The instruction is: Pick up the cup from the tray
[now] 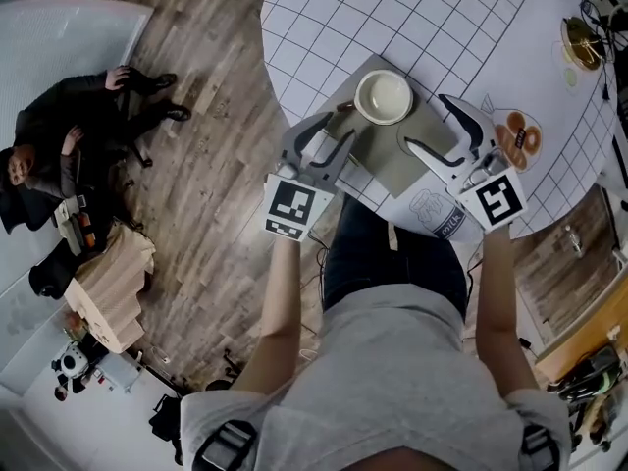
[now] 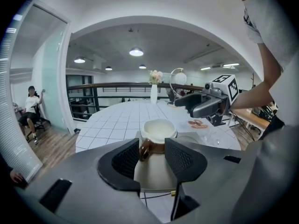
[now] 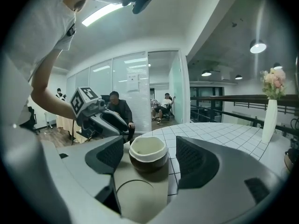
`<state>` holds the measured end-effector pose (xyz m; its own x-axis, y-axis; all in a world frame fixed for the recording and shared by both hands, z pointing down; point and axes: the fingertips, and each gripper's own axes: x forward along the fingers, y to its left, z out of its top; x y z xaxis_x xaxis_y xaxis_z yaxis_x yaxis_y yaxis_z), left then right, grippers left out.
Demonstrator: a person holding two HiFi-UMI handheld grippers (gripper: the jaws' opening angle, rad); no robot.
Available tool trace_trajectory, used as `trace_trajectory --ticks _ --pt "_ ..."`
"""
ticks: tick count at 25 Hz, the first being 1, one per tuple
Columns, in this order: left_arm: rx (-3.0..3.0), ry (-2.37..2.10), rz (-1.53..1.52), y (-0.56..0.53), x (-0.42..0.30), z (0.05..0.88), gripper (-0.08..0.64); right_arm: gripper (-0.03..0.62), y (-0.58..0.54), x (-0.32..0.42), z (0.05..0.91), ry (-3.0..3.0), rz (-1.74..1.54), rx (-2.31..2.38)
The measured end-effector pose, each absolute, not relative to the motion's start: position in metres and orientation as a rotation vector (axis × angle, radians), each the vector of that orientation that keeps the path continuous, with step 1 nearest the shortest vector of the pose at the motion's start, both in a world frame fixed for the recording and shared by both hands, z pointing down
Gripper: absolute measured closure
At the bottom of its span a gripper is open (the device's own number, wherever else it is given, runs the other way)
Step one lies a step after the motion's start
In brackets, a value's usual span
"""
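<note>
My left tongs (image 1: 334,133) (image 2: 152,155) stand released, their jaws apart with nothing pressed between them. In the left gripper view the tray's near edge lies in the gap, and the cup (image 2: 159,132) stands just beyond the tips with its brown handle turned to 9 o'clock. My right tongs (image 1: 432,126) (image 3: 149,148) are released too, with the jaws spread wide. In the right gripper view the cup (image 3: 148,153) stands ahead of the gap, clear of both pads.

The cup (image 1: 384,97), white inside and dark brown outside, sits upright on the grey tray (image 1: 378,160) at its 12 o'clock end. Seen from my head, my left tongs are at 8 o'clock of the cup, over the tray's edge. My right tongs are at 4 o'clock of it, over the tray.

Both of my forearms are bare and reach forward from a grey shirt, the left forearm (image 1: 280,302) and the right forearm (image 1: 491,292) nearly parallel. Each marker cube faces up at me, the left one (image 1: 291,209) and the right one (image 1: 500,199).

The tray rests near the 6 o'clock rim of a round white desk (image 1: 412,18) ruled with a dark grid. A white vase (image 3: 267,120) with pale flowers stands on the desk's far side. The floor (image 1: 216,165) is wood plank. At 9 o'clock of the head view, a person in dark clothes (image 1: 78,126) sits by a white wall.
</note>
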<state>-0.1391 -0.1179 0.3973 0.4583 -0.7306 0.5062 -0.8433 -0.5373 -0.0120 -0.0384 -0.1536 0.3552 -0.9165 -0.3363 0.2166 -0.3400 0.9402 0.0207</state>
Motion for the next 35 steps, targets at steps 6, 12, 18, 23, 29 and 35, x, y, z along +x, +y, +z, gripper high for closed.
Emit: trace_trajectory --ticks 6,12,18,23,29,35 --pt "2.521 -1.229 0.762 -0.136 -0.153 0.422 0.376 0.267 -0.164 -0.052 0.377 -2.801 0.026 0.465" --pt "2.575 -1.041 0.805 -0.142 -0.148 0.439 0.364 0.267 -0.158 -0.047 0.418 -2.601 -0.011 0.313" --pt "2.666 -0.921 0.744 -0.151 -0.137 0.435 0.362 0.267 -0.156 -0.053 0.433 -2.534 -0.005 0.245" --pt "2.688 -0.843 0.752 -0.153 -0.136 0.44 0.365 0.267 -0.158 -0.058 0.439 -2.512 -0.015 0.201" --pt "2.723 -0.789 0.783 -0.15 -0.136 0.444 0.465 0.267 -0.16 -0.06 0.443 -2.494 -0.03 0.147" --pt "2.741 -0.721 0.815 -0.15 -0.131 0.45 0.479 0.267 -0.156 -0.064 0.447 -2.483 -0.032 0.077"
